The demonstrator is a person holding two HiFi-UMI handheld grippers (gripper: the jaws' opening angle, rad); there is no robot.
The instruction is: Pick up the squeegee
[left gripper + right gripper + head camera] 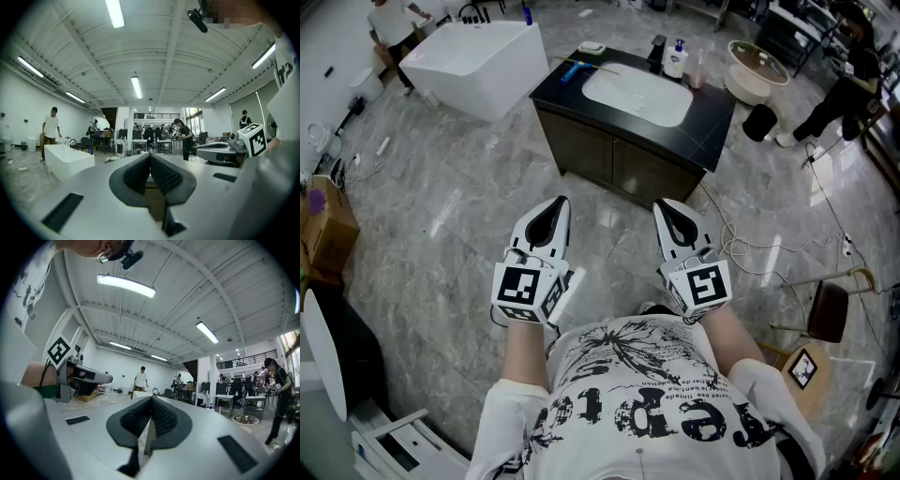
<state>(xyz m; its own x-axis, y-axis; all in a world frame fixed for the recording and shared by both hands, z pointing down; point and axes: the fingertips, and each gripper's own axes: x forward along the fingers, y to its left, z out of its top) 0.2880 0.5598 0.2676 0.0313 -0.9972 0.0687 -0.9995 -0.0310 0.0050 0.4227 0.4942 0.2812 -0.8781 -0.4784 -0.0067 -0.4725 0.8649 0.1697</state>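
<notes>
The small squeegee with a blue handle and a thin pale blade (575, 69) lies flat on the left end of the glossy black countertop (715, 111), just beside the white oval inset basin (637, 95) and well apart from both grippers. It shows too small to read in detail. It is probably light, with a stiff plastic handle and a soft, flexible rubber edge, so the blue handle looks the place to pinch, across its width, and the blade is best left alone. The polished top may let it slide under a nudge. The white-and-black left gripper (553, 214) and its twin, the right gripper (673, 217), are held level above the veined grey marble floor (441, 216), each with its ribbed pads pressed together on nothing. Beyond stand a white freestanding bathtub (473, 61), desks and several people in an open workshop hall.
</notes>
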